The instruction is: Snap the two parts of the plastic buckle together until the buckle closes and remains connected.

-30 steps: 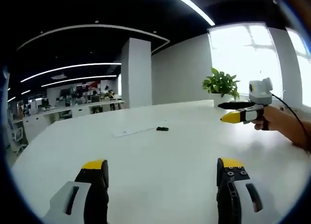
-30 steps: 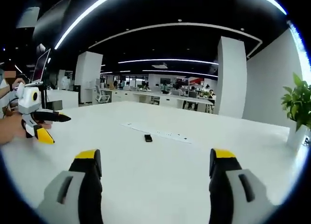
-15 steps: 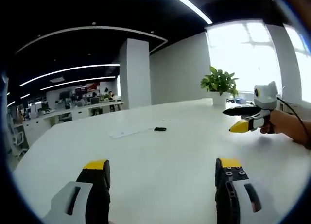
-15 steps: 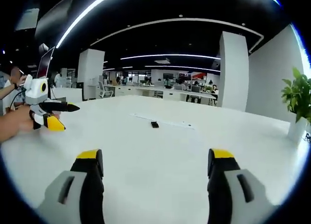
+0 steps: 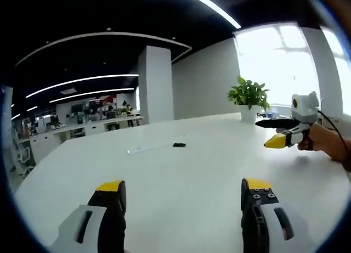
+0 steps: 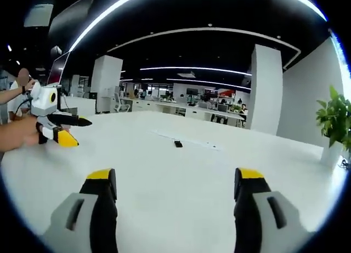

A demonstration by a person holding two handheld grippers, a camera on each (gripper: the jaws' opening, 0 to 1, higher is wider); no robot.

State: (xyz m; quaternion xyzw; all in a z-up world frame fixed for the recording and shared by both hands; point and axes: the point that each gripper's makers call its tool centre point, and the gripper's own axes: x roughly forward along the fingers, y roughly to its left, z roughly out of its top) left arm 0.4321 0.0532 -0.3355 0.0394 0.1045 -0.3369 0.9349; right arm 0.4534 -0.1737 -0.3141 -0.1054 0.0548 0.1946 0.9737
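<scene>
Here I held the left hand-held gripper [image 5: 182, 194] and right hand-held gripper [image 6: 177, 183] wide and empty above the white surface [image 5: 192, 165], the black buckle [image 5: 178, 145] well ahead.

So the buckle [image 5: 179, 145] is just a tiny dark plastic bit lying flat on the white counter [image 5: 192, 170], way out around 12 o'clock in both views [image 6: 178, 144]. It sits right next to a thin pale strip [image 5: 147, 149]. Too small to tell whether the two halves are clipped together.
</scene>
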